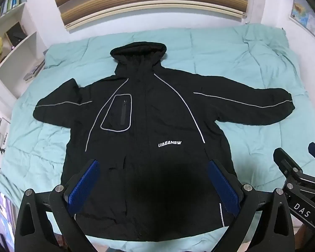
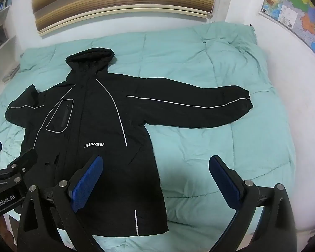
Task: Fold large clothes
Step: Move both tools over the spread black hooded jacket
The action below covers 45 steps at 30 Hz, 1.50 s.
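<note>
A black hooded jacket (image 1: 149,130) with white piping lies flat, front up, on a teal bed (image 1: 252,67), hood at the far side and both sleeves spread out. It also shows in the right wrist view (image 2: 98,130). My left gripper (image 1: 153,168) is open and empty, held above the jacket's lower body. My right gripper (image 2: 155,163) is open and empty, above the jacket's right hem edge and the bedding. The right gripper also shows at the right edge of the left wrist view (image 1: 300,178).
A white wall and a slatted wooden headboard (image 1: 149,2) stand behind the bed. White shelves (image 1: 12,48) are at the left. A map (image 2: 298,10) hangs on the right wall. Bare bedding (image 2: 231,142) lies to the right of the jacket, below the right sleeve.
</note>
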Motion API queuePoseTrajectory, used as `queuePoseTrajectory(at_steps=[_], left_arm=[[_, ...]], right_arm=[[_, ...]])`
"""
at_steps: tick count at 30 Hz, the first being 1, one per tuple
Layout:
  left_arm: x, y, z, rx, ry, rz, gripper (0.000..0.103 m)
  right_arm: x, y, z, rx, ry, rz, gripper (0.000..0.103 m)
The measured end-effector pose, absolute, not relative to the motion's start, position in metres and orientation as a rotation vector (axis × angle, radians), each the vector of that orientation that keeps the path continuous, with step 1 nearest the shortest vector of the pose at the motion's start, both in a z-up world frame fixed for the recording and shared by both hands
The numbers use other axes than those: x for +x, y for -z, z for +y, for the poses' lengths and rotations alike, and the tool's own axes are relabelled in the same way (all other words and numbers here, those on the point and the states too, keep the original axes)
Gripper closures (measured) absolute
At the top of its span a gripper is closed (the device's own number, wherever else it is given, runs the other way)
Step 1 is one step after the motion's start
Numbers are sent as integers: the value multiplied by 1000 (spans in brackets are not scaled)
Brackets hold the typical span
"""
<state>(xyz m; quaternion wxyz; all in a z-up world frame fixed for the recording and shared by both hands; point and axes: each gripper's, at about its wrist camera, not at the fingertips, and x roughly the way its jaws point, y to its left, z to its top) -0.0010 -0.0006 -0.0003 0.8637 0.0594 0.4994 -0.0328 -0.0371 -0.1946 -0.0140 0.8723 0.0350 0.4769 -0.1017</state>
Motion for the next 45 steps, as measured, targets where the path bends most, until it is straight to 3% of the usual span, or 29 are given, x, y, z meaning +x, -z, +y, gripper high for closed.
queuePoseTrajectory(at_steps=[45], left_arm=[[40, 7, 99, 137, 172, 1064, 1]], right_arm=[[-26, 1, -112, 113, 448, 910, 1]])
